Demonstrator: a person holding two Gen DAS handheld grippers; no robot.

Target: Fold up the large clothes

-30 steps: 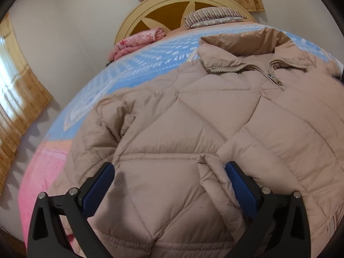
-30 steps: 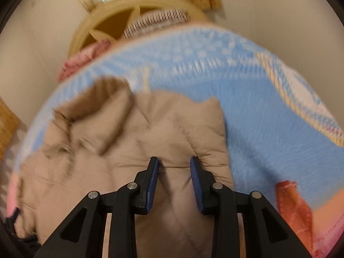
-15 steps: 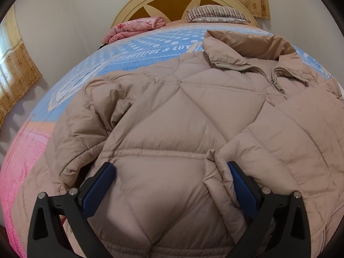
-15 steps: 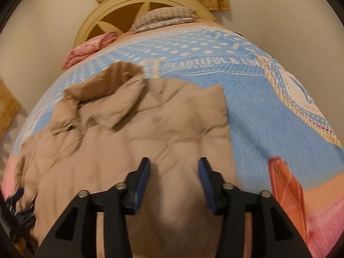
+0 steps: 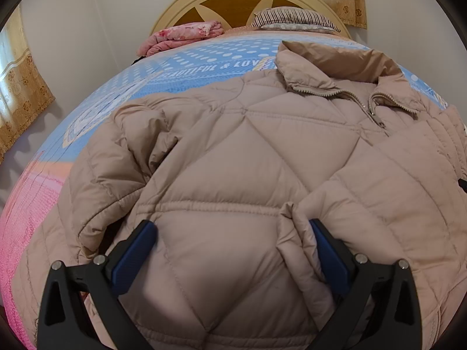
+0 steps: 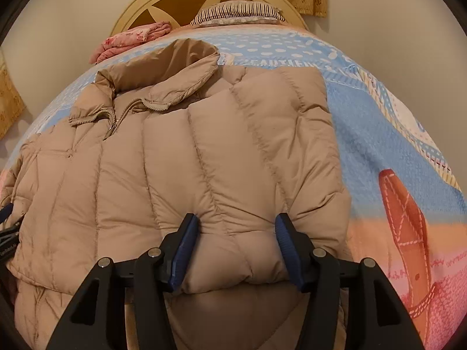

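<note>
A beige quilted puffer jacket (image 5: 248,151) lies front-up on the bed, collar (image 5: 335,61) toward the headboard. My left gripper (image 5: 231,227) hovers wide open over its lower front, with a sleeve cuff (image 5: 287,218) just inside the right finger. In the right wrist view the jacket (image 6: 175,160) has its right side folded inward over the front. My right gripper (image 6: 236,218) straddles a puffy fold at that panel's lower edge; its jaws are opening and the fabric bulges loosely between the pads.
A blue patterned blanket (image 6: 379,122) covers the bed, pink toward the foot (image 5: 32,218). Near the cream headboard (image 5: 233,3) lie a striped pillow (image 5: 294,17) and a folded pink quilt (image 5: 181,35). Curtains (image 5: 20,93) hang at the left wall.
The right gripper's jaws spread from a narrow pinch on the jacket's edge to about half open, and the hand slid sideways over the jacket. The left gripper rolled slightly and stayed wide.
</note>
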